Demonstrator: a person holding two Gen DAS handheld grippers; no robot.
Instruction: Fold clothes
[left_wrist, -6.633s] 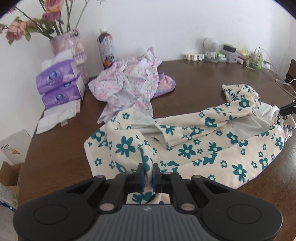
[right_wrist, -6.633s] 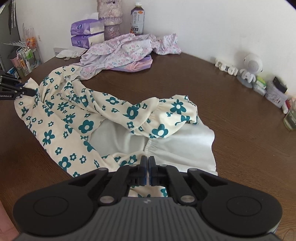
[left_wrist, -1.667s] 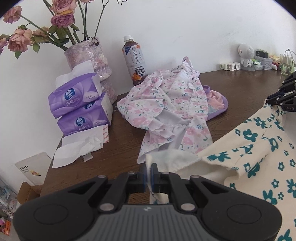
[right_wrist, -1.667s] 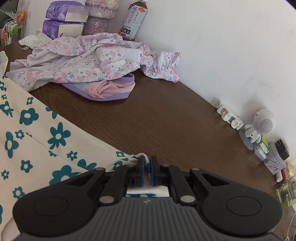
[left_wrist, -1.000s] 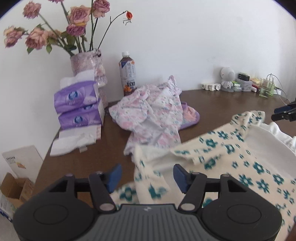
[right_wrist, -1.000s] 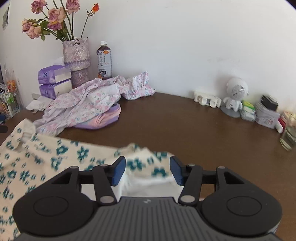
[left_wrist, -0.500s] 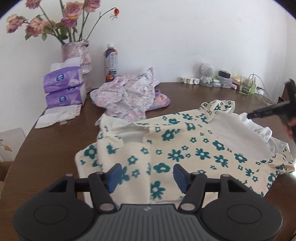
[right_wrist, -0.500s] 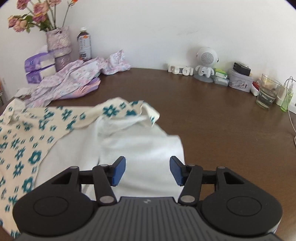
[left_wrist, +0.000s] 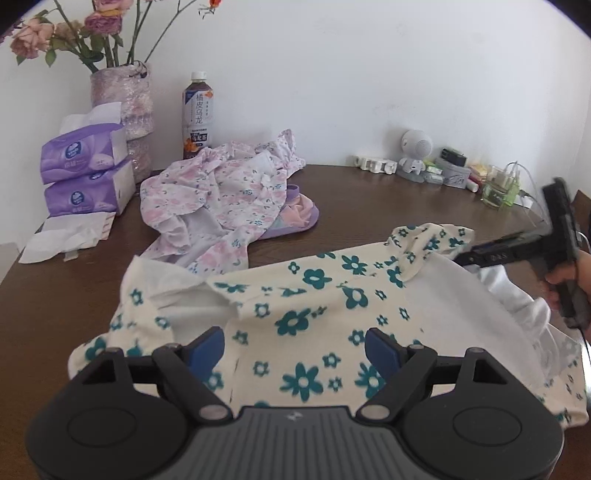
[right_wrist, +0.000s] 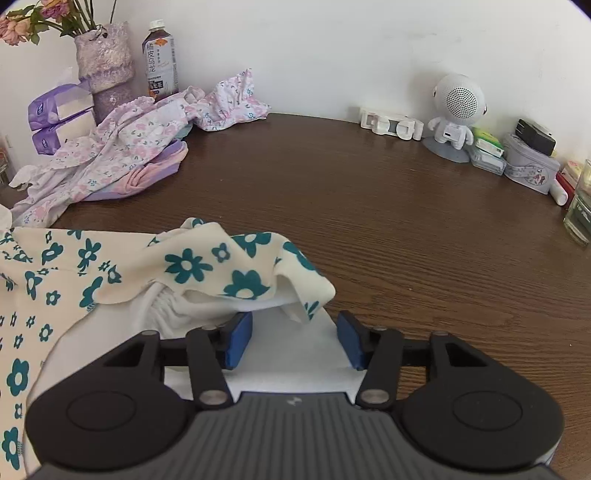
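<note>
Released since earlier, both grippers' fingers (left_wrist: 382, 350) (right_wrist: 238, 339) hover spread over the flat cream dress (left_wrist: 314, 295).

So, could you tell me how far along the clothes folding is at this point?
Early. Done: the cream garment with teal flowers lies spread on the brown table, white lining showing, one corner flopped over. In hand: nothing; the left gripper and right gripper hover over it with jaws open. Left: folding this garment, then the pink floral garment heaped near the vase, with a purple item beneath it.
</note>
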